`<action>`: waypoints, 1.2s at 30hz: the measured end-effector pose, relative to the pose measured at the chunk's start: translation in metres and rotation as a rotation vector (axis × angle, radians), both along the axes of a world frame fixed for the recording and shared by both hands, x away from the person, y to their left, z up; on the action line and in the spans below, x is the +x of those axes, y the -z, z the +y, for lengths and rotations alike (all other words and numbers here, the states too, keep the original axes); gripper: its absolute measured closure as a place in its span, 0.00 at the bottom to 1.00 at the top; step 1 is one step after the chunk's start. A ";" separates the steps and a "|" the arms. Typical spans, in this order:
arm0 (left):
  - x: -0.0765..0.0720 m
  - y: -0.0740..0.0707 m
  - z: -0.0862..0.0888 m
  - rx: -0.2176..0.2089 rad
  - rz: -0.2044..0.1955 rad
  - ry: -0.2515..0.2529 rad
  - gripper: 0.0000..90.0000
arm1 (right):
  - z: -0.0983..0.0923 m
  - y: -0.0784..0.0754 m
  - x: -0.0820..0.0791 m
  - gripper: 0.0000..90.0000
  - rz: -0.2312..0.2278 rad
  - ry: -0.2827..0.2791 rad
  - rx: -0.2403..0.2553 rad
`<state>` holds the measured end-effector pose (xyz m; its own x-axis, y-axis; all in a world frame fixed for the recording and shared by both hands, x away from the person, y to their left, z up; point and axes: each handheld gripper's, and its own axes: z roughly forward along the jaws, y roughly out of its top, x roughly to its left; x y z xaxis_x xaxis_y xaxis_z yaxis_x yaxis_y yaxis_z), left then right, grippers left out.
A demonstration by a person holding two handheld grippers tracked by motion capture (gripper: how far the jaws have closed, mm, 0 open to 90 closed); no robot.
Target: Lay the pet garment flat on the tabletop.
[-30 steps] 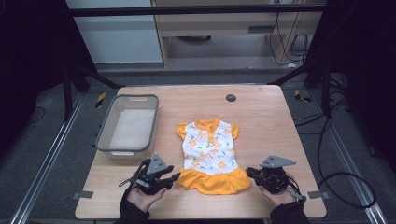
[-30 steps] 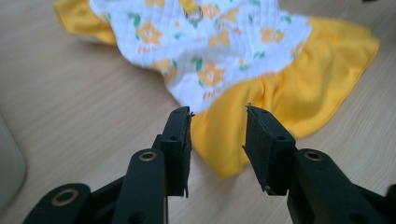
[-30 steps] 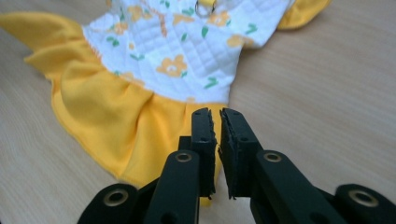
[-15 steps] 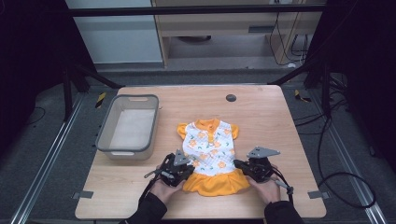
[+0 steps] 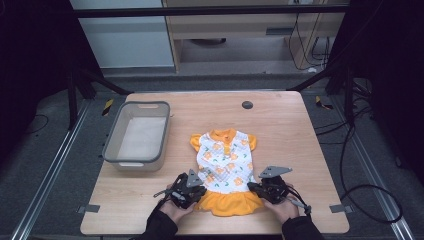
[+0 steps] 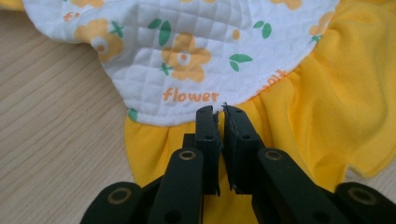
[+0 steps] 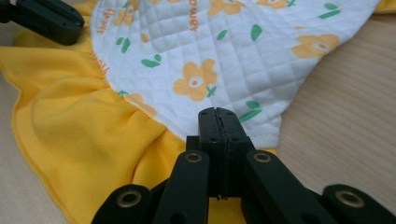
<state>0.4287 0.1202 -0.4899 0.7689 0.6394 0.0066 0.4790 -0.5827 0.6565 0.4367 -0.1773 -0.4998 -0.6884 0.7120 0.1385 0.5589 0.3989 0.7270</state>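
A small dress lies flat on the wooden table, collar toward the far side. Its top is white quilted cloth with orange flowers, its skirt is yellow. My left gripper sits at the skirt's left side, my right gripper at its right side. In the left gripper view the left gripper hovers over the seam between the skirt and the white top, jaws nearly together. The right gripper has its jaws pressed together over the dress; no cloth shows between them.
A grey plastic basin stands on the table's left side, with nothing in it. A small black disc lies near the far edge. The left gripper's black body shows at the top left of the right gripper view.
Both hands have moved inward and forward from the table's front corners to the two sides of the yellow skirt. The dress has not shifted.
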 end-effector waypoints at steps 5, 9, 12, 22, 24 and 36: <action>-0.003 0.000 0.003 0.000 0.005 -0.001 0.94 | 0.001 0.000 -0.007 1.00 0.019 -0.018 0.009; 0.000 -0.010 0.006 -0.028 0.002 -0.005 0.92 | 0.001 -0.004 -0.007 1.00 -0.004 -0.017 0.029; 0.008 -0.027 0.009 -0.081 -0.042 -0.032 0.91 | -0.002 -0.013 -0.002 1.00 -0.057 0.010 0.051; 0.056 -0.012 -0.008 -0.088 -0.045 -0.079 0.92 | 0.005 -0.011 0.039 1.00 -0.093 0.070 0.042; 0.058 -0.004 -0.009 -0.056 -0.034 -0.084 0.92 | 0.009 -0.007 0.043 1.00 -0.083 0.069 0.020; 0.058 -0.008 0.000 -0.065 -0.032 -0.103 0.91 | 0.015 -0.002 0.048 1.00 -0.068 0.060 -0.033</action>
<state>0.4867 0.1202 -0.4820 0.6994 0.7146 -0.0139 0.5123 -0.4877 0.7069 0.4845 -0.1623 -0.4975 -0.6513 0.7558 0.0682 0.5322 0.3908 0.7510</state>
